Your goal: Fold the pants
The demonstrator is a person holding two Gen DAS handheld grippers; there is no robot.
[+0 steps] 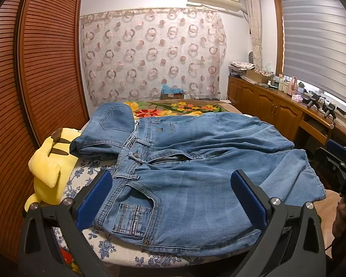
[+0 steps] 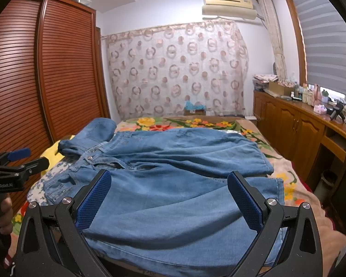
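Observation:
Blue denim pants (image 1: pixel 196 173) lie spread on the bed, waistband to the left, legs running right, fly partly undone. In the right wrist view the same pants (image 2: pixel 173 184) fill the bed's near half. My left gripper (image 1: pixel 173 196) hovers open just above the front pocket near the waistband, nothing between its blue pads. My right gripper (image 2: pixel 168 198) is open over the near leg, also holding nothing. A second pair of jeans (image 1: pixel 108 131), folded, lies at the far left beside the waistband. The right gripper (image 1: pixel 341 168) shows at the left wrist view's right edge.
A yellow plush toy (image 1: pixel 50 168) sits at the bed's left edge by a louvred wooden wardrobe (image 1: pixel 34 69). A floral blanket (image 1: pixel 173 108) covers the far bed. Wooden cabinets (image 2: pixel 299 133) with bottles line the right wall under a window blind.

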